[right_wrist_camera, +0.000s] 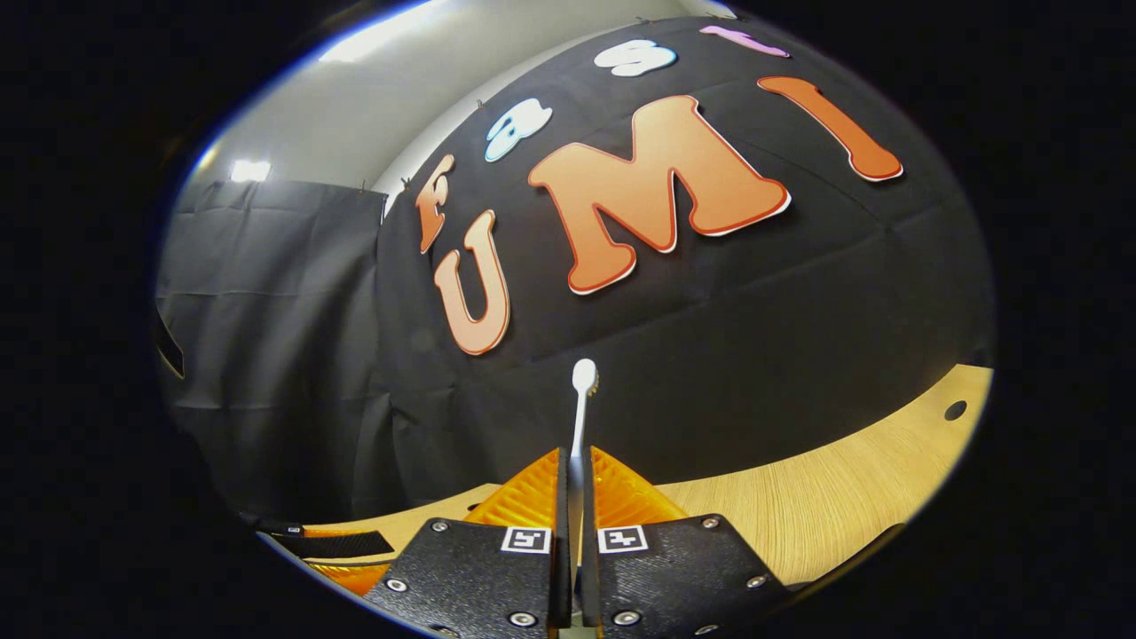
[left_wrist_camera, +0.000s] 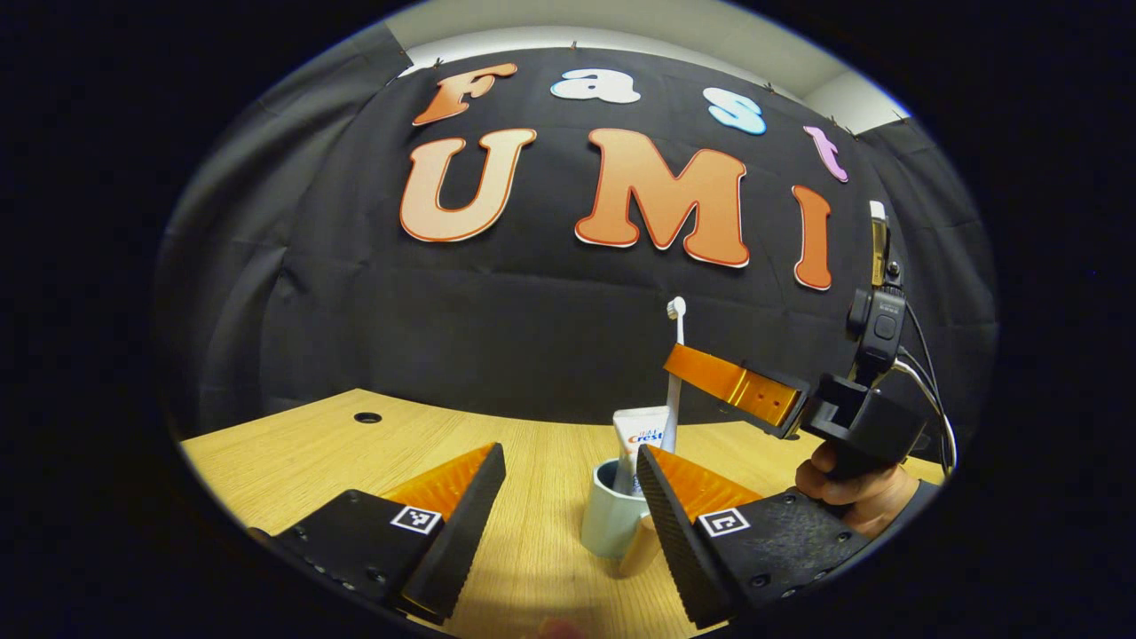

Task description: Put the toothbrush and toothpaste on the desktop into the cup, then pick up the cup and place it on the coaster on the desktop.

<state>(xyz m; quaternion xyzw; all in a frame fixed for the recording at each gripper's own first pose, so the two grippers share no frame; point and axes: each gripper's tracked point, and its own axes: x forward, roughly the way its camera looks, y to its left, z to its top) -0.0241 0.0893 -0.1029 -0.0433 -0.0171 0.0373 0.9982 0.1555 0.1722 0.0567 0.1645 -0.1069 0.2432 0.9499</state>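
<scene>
In the left gripper view my left claw hangs low over the wooden bench with its two black, orange-backed fingers spread wide and nothing between them; just beyond its right finger a pale cup stands upright on the bench, partly hidden by that finger; a white toothpaste tube stands in the cup, its flat end sticking up above the rim. Above the cup my right claw reaches in from the right, a hand wrapped round its black grip; the white toothbrush rises upright past its orange finger, head uppermost, its lower end lost behind the tube. In the right gripper view my right claw is pressed together on the toothbrush, pinching the handle between both fingers; the brush head points up against the black cloth wall; the bench curves away at lower right.
</scene>
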